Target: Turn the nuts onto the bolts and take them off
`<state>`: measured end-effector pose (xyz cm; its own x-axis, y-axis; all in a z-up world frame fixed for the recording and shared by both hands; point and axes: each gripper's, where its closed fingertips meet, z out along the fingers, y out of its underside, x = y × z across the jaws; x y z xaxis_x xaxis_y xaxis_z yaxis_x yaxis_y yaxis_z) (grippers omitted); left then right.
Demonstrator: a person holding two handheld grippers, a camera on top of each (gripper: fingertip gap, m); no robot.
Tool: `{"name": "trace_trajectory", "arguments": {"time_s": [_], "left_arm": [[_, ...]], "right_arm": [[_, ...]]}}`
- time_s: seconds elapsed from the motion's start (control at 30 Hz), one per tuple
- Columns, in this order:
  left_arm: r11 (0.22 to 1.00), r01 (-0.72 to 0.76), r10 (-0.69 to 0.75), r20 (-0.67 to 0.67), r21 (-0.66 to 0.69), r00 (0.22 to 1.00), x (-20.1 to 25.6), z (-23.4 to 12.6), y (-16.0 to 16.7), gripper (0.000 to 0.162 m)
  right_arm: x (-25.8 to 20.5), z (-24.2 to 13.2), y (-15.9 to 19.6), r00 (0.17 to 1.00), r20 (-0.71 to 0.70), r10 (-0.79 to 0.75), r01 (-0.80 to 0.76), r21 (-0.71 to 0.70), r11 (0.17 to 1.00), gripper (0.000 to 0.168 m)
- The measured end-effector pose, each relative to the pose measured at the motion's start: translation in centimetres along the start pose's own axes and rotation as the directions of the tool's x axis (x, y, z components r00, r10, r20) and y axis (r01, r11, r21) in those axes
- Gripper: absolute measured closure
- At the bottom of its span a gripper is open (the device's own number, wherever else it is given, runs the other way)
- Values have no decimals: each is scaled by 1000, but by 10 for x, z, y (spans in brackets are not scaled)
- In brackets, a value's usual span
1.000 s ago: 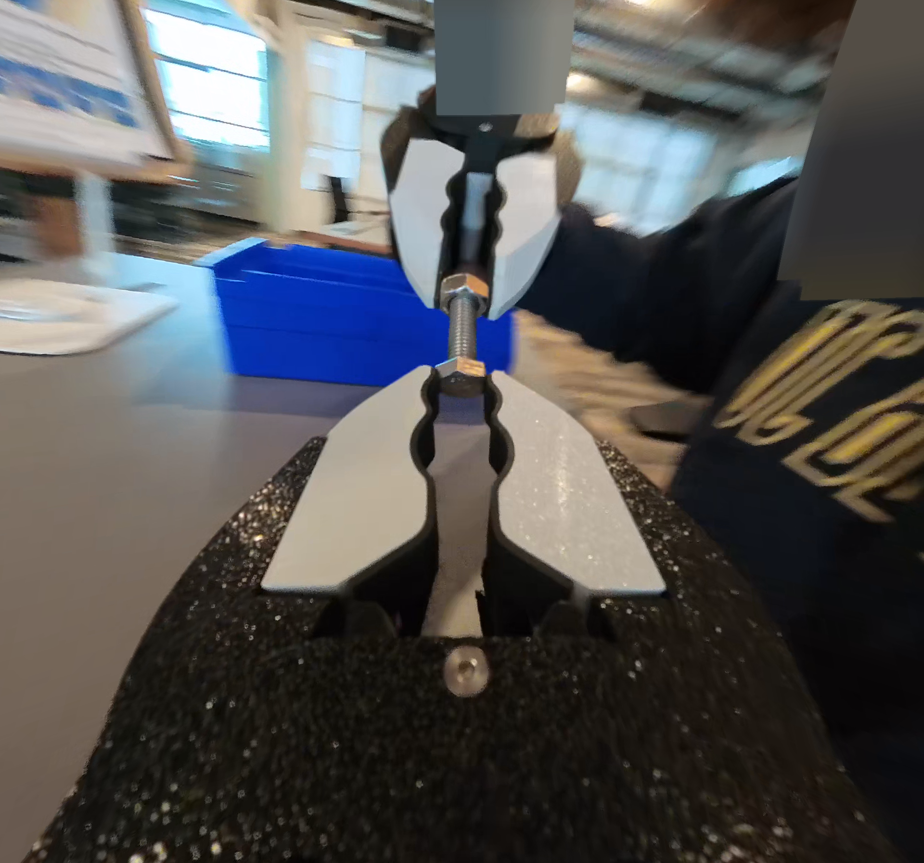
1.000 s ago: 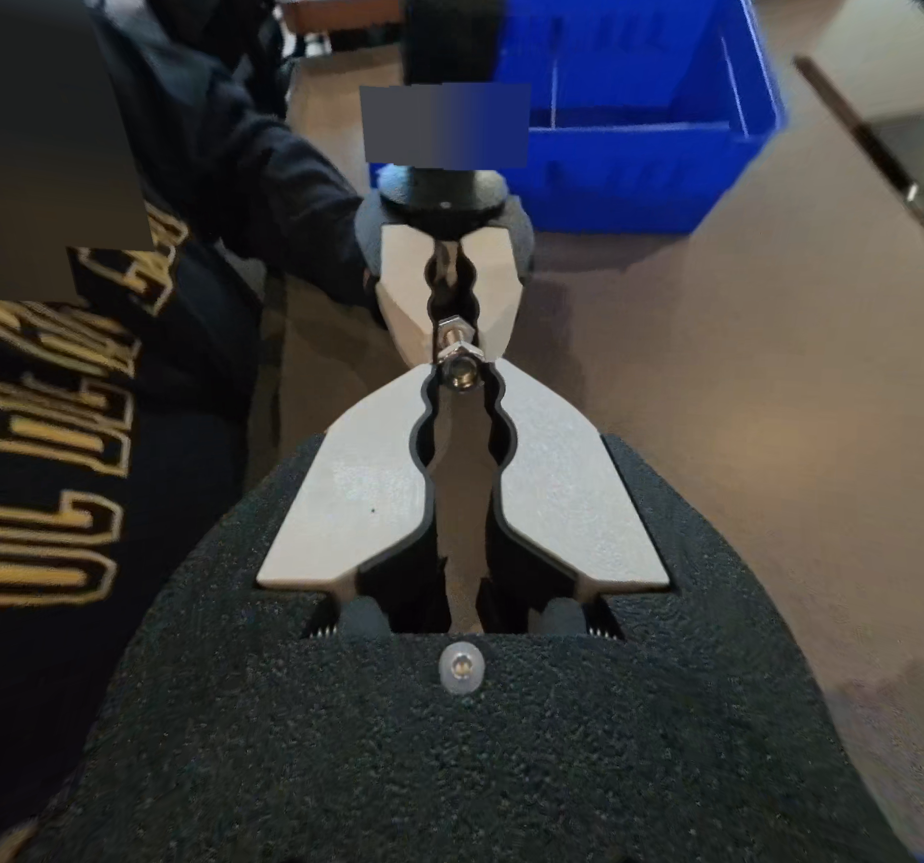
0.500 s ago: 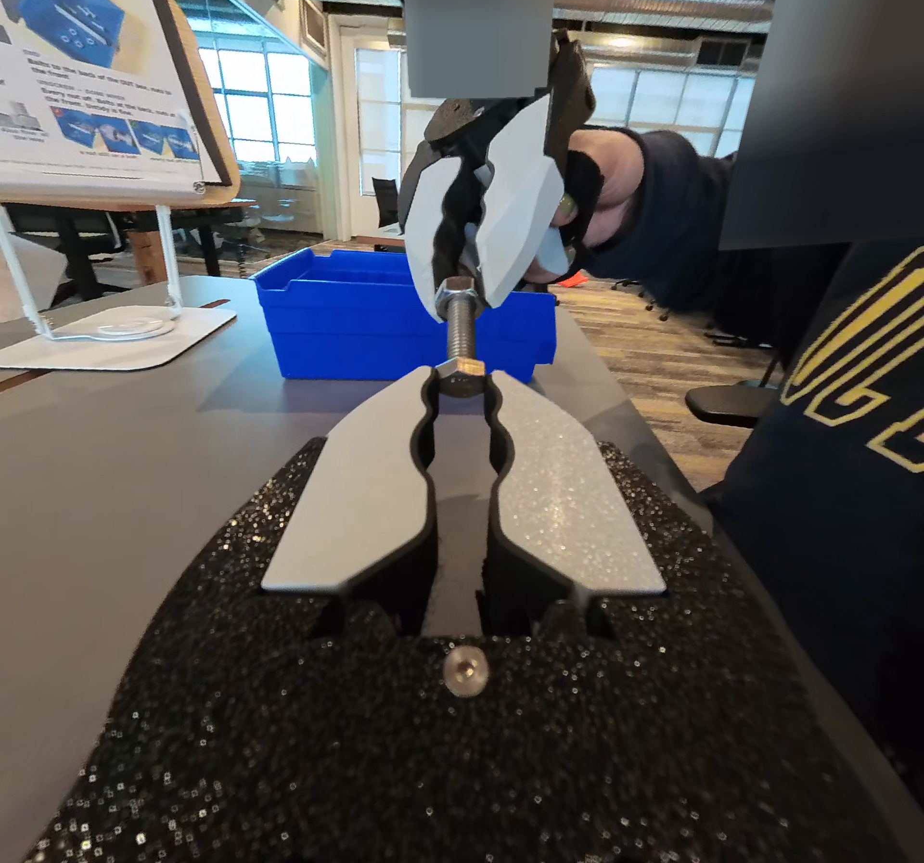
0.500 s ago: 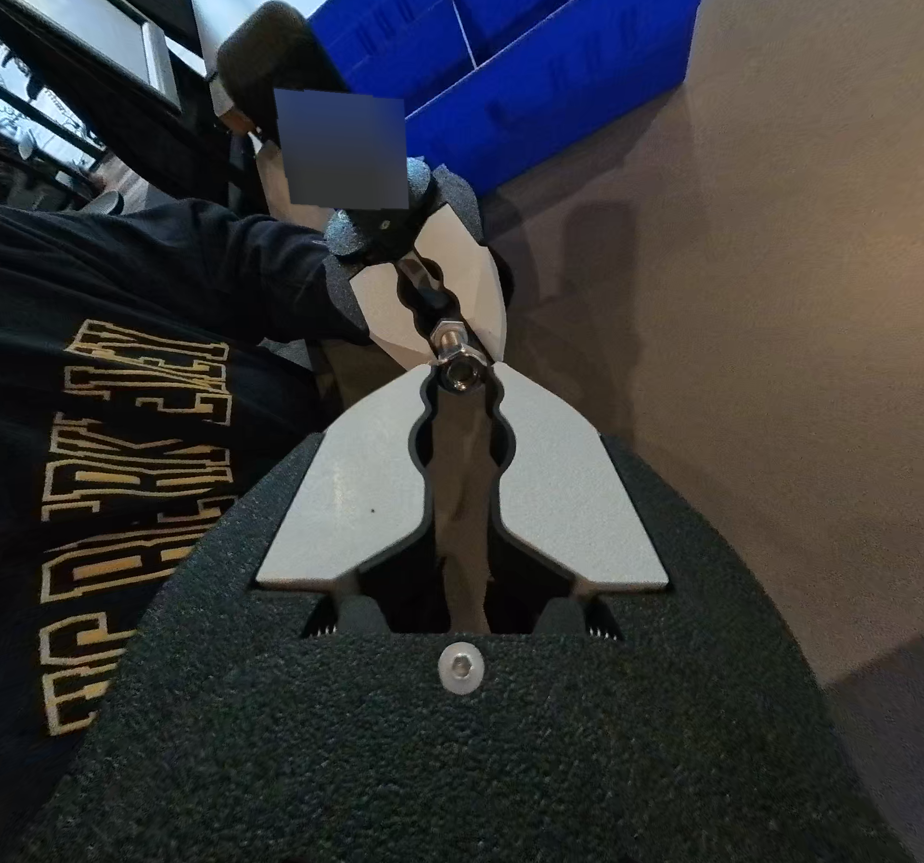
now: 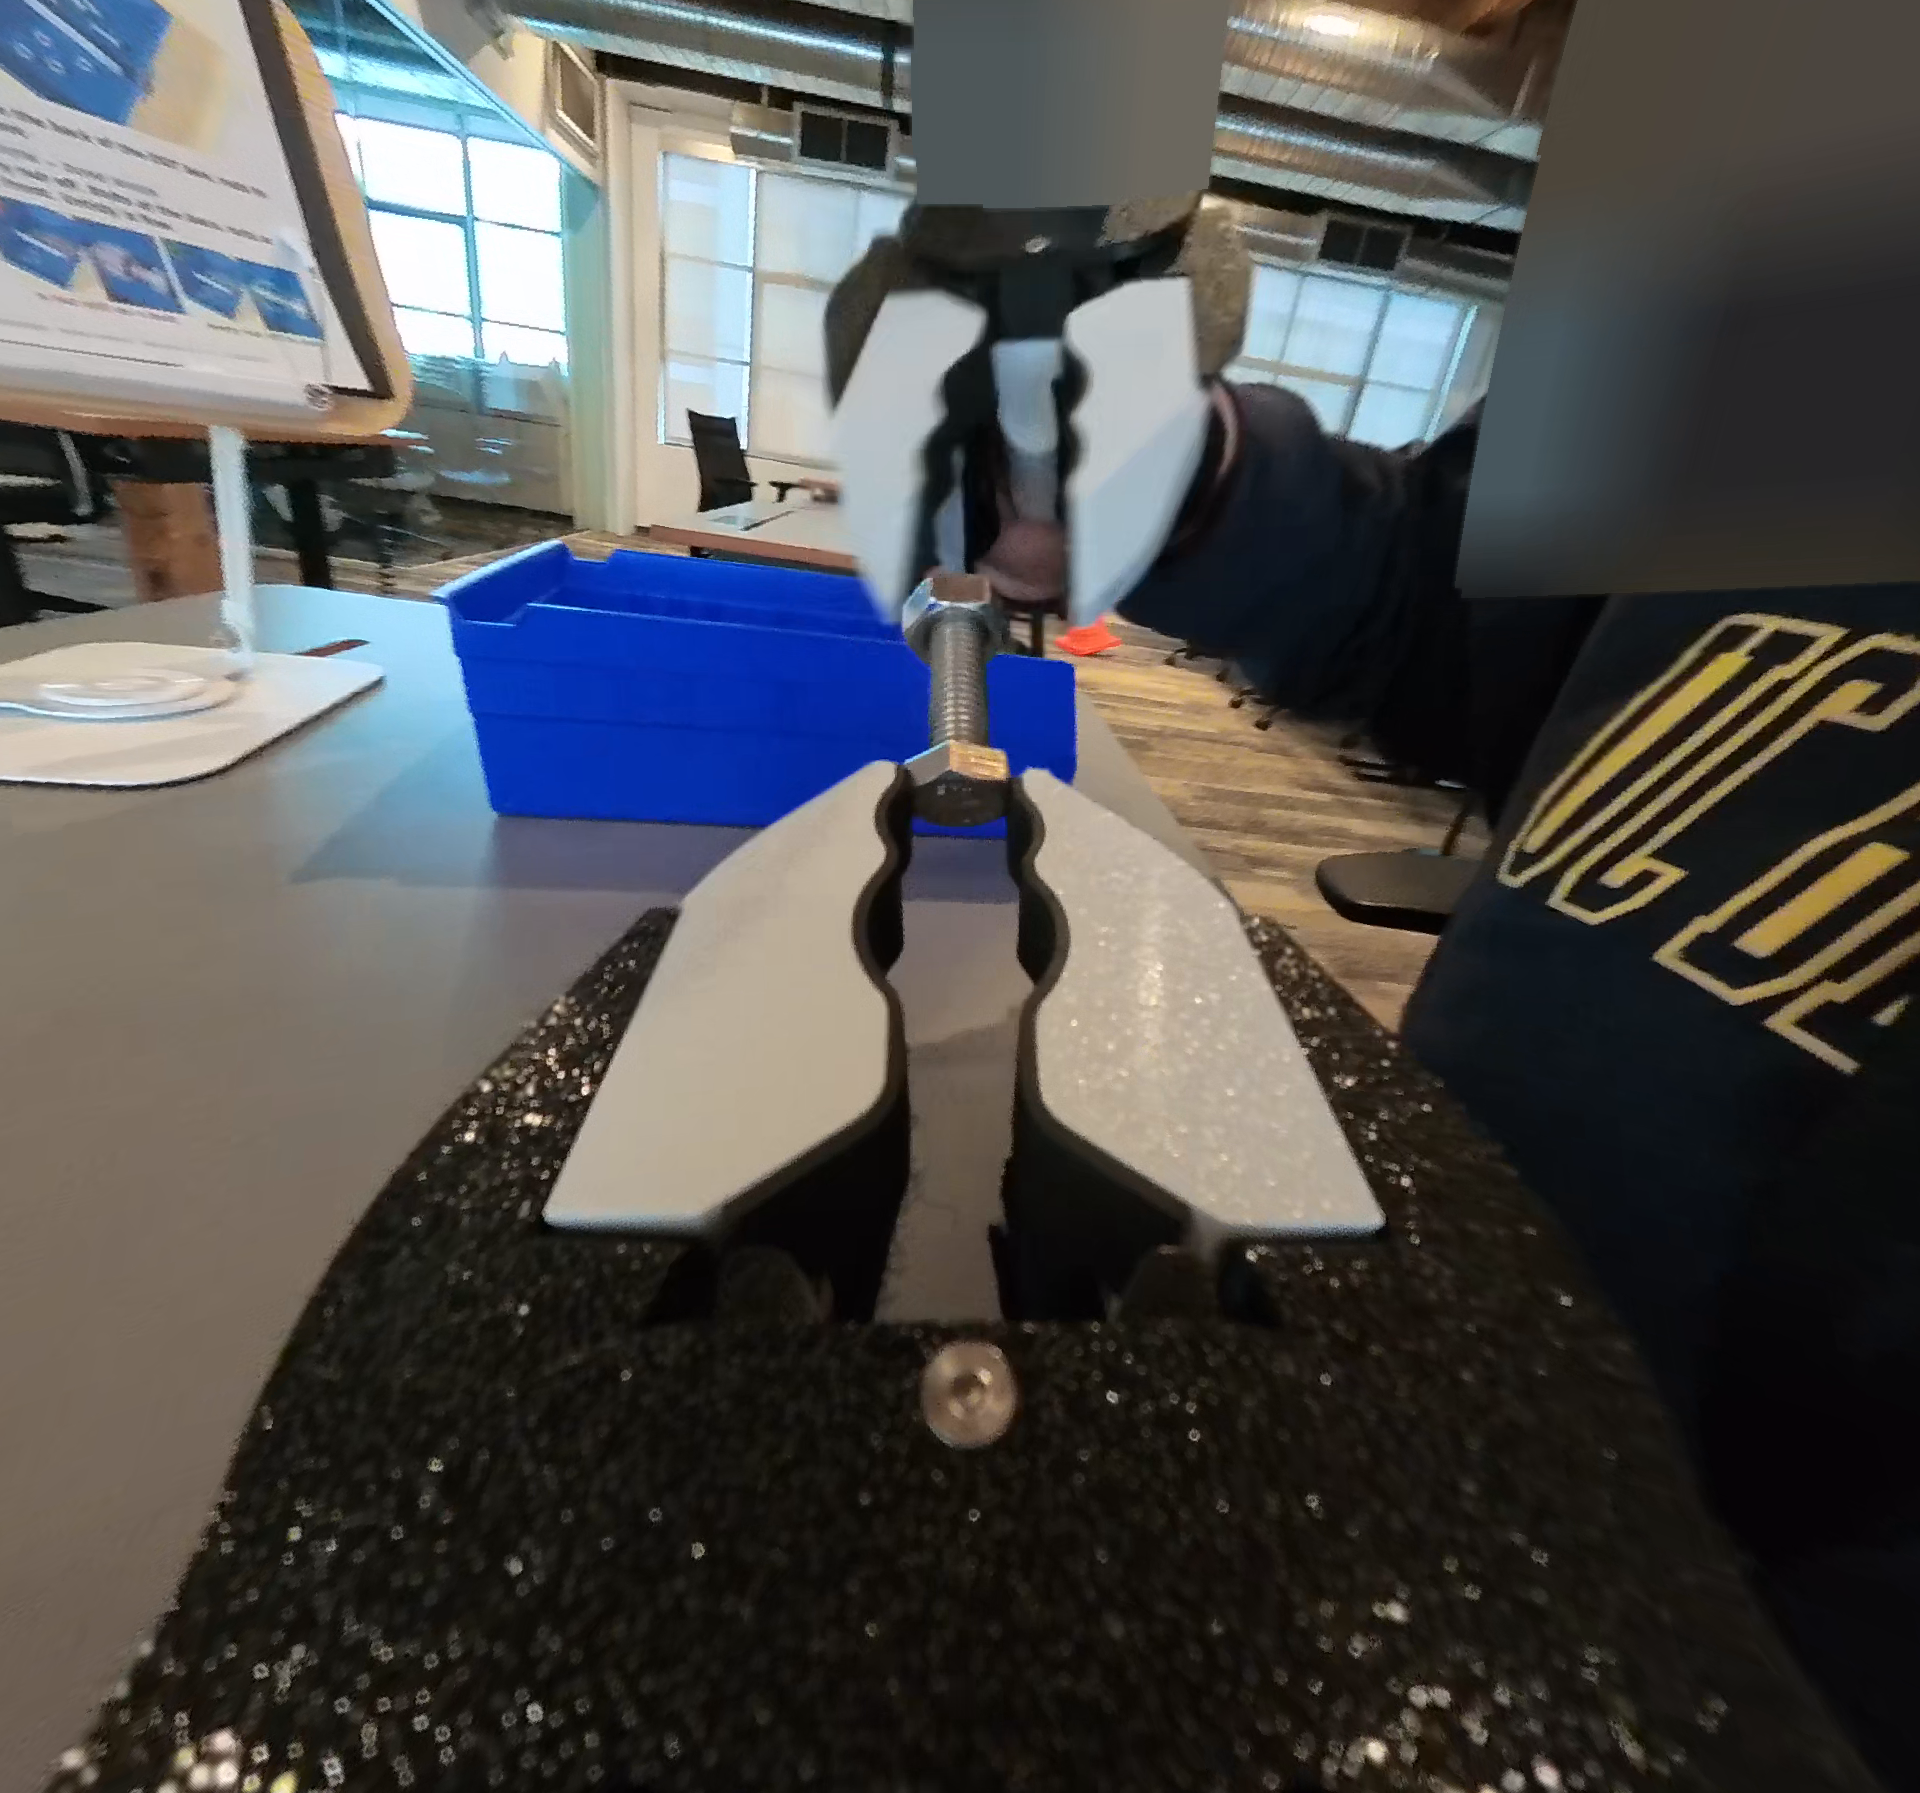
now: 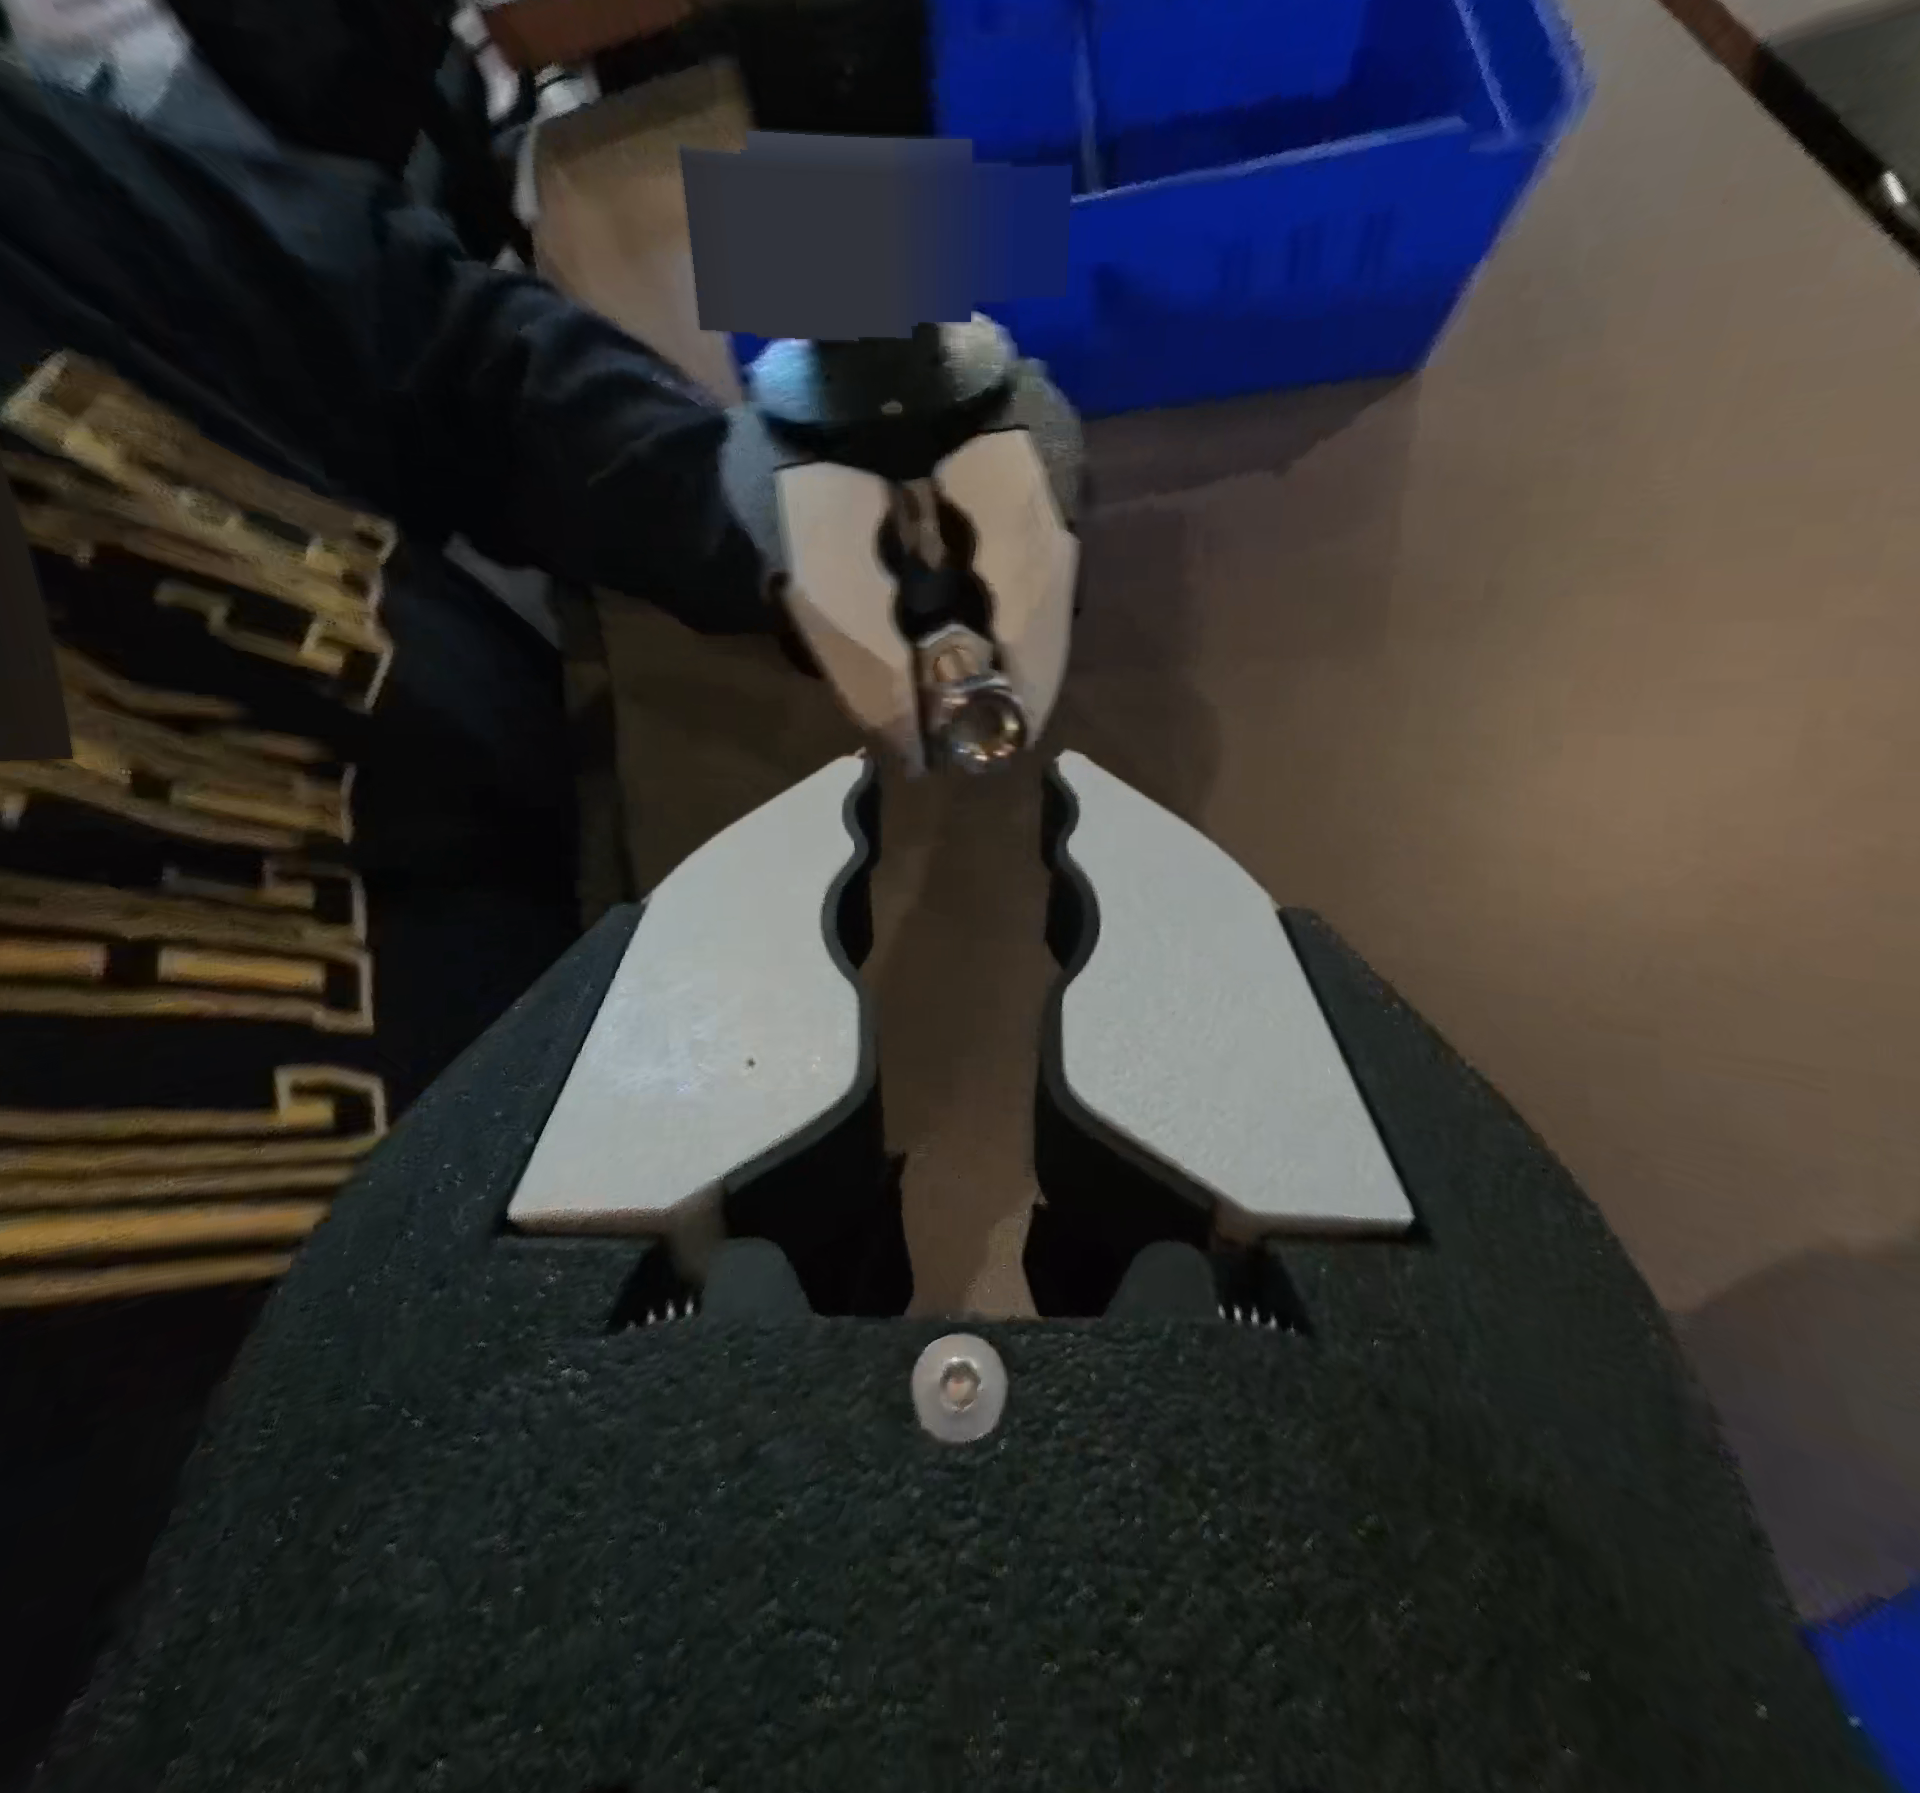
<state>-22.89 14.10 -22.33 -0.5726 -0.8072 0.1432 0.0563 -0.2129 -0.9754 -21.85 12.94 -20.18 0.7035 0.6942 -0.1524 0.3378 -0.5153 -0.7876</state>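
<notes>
In the left wrist view my left gripper (image 5: 956,787) is shut on the hex head of a steel bolt (image 5: 956,694), which points away from it above the table. A nut (image 5: 948,602) sits at the far end of the thread. My right gripper (image 5: 987,600) faces it from beyond with its jaws apart, one on each side of the nut. In the right wrist view my right gripper (image 6: 961,772) is open, and the nut (image 6: 982,730) lies just past its tips. Behind the nut, the left gripper (image 6: 961,694) grips the bolt.
A blue plastic bin (image 5: 675,704) stands on the grey table (image 5: 208,1016) just behind the bolt; it also shows in the right wrist view (image 6: 1299,237). A sign on a stand (image 5: 156,133) is at the left. The person's dark sweatshirt (image 5: 1662,1016) is close on the right. My left and right fingertips are right by each other.
My right gripper has rolled back level and opened, letting go of the nut. My left gripper stays shut on the bolt head.
</notes>
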Motion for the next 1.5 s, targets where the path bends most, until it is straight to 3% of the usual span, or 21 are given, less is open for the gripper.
{"name": "trace_trajectory", "arguments": {"time_s": [0.1, 0.23, 0.8, 1.13, 1.5], "left_arm": [[1000, 17, -18, -19, -13, 1000, 3, 4, 2, 145], [999, 21, -22, -41, -27, 999, 5, 8, 6, 145], [999, 39, -40, -95, -17, 995, 14, 9, 6, 145], [999, 54, -54, -78, 4, 996, 9, 6, 3, 145], [998, 60, -61, -63, -23, 996, 6, 7, 8, 145]], "right_arm": [[-23, -2, 0, 970, 99, -224, 226, -4, 974, 146], [-30, 6, 4, 906, 81, -415, 420, -62, 905, 149], [-14, 11, 6, 929, 51, -368, 371, -80, 925, 132], [-16, 12, 22, 946, 92, -311, 320, -107, 941, 132], [-34, 14, 5, 932, 136, -336, 339, 5, 941, 132]]}}
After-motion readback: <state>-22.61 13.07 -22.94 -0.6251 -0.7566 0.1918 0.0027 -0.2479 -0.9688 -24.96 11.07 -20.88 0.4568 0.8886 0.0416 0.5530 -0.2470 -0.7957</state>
